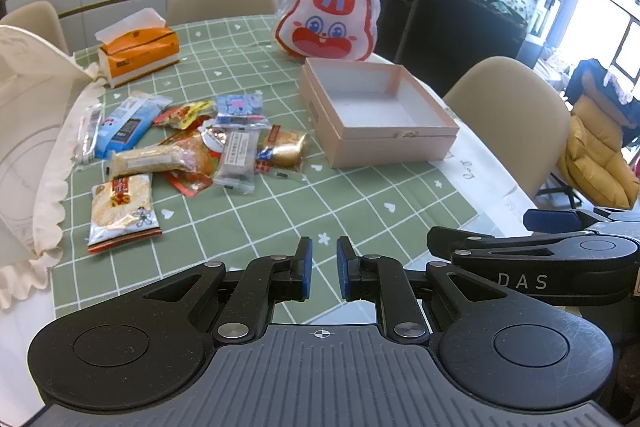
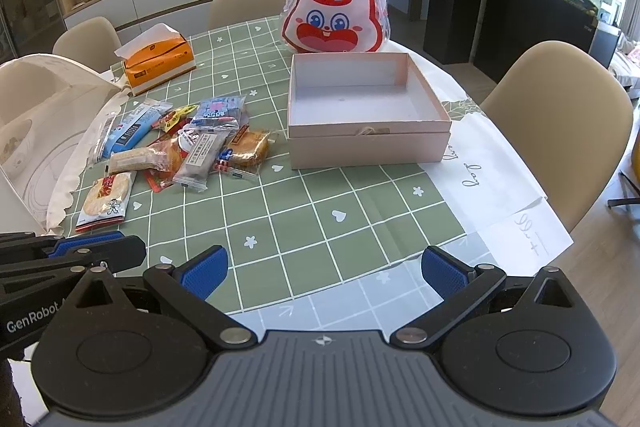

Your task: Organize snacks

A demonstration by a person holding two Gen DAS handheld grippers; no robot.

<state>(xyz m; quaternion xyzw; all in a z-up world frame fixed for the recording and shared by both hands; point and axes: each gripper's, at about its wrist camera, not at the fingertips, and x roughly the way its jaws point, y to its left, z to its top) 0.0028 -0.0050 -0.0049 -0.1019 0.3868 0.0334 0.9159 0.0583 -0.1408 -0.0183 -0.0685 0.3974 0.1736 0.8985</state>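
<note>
Only right wrist shows white bowl, pink box empty

Ahead of my two grippers I see bare green checked tablecloth running unobstructed to the open pink box on the right and the snack pile on the left. A clear strip separates box and pile. A rabbit bag stands touching the box's far wall, and a tissue box sits beyond the pile.

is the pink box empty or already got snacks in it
Empty: the open pink cardboard box shows only its bare white floor, and the wrapped snack packets all lie beside it.
</note>
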